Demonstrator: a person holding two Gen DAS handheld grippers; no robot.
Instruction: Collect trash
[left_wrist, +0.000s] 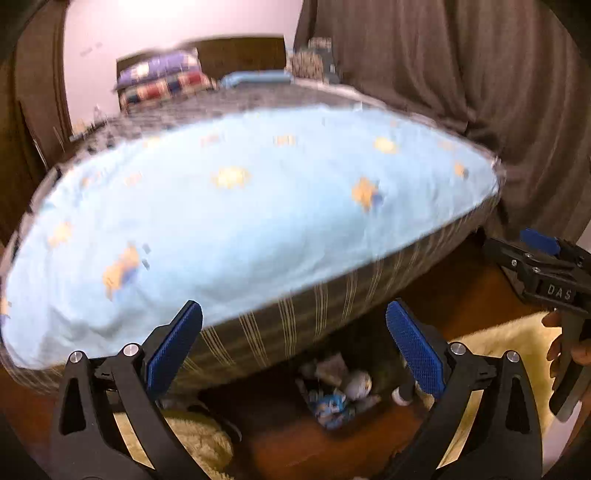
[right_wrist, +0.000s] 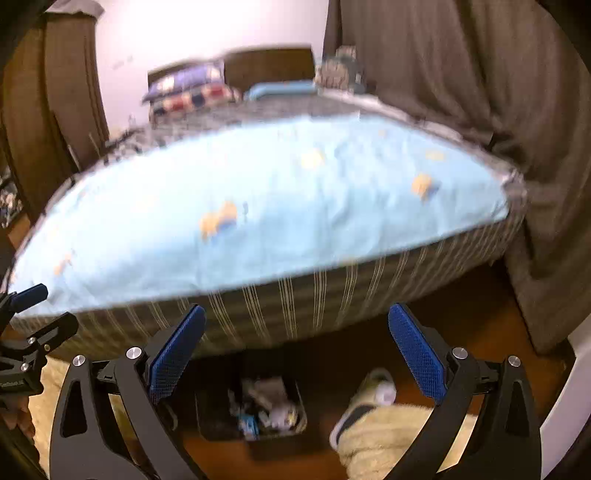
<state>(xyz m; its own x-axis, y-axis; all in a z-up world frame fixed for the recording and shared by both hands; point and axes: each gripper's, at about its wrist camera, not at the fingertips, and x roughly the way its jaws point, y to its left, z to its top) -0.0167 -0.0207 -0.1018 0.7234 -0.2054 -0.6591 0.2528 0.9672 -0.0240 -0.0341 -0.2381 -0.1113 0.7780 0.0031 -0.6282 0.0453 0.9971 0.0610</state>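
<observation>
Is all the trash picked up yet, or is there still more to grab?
Looks nearly done. The dark bin on the floor by the bed already holds crumpled wrappers. The left gripper and right gripper are both open and empty. No loose trash shows on the blurry bed or floor.

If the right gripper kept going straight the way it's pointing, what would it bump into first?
Probably the striped side of the bed, which fills the gap ahead of the open right gripper. The trash bin sits lower, on the floor, below that line. Blur makes depth uncertain.
</observation>
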